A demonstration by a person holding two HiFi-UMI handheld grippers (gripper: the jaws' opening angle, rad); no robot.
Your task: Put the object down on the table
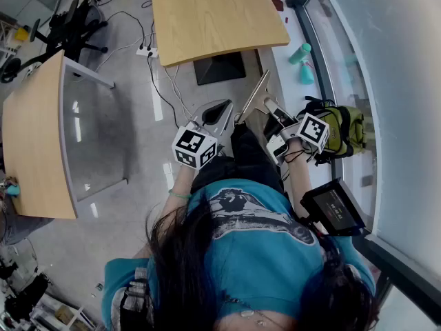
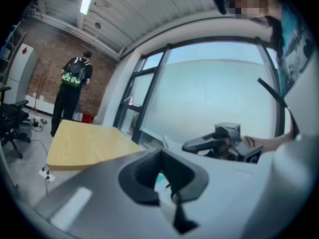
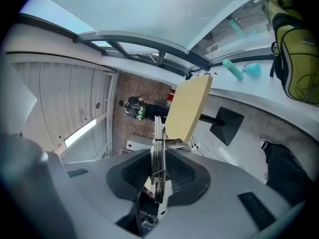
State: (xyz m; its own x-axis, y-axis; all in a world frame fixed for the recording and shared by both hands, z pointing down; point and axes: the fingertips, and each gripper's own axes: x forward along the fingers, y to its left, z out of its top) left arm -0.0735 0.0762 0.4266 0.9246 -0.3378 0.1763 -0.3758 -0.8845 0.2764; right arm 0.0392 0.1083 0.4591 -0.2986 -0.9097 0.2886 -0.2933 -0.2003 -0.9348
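Head view shows the pale wooden worktop (image 1: 213,16) ahead of the person, with the thin board with a spring clip (image 1: 255,94) held in the air short of it, above the floor. The right gripper (image 3: 158,163) has its jaws clamped on the board's edge. The left gripper (image 2: 162,178) has its jaws closed together, empty.
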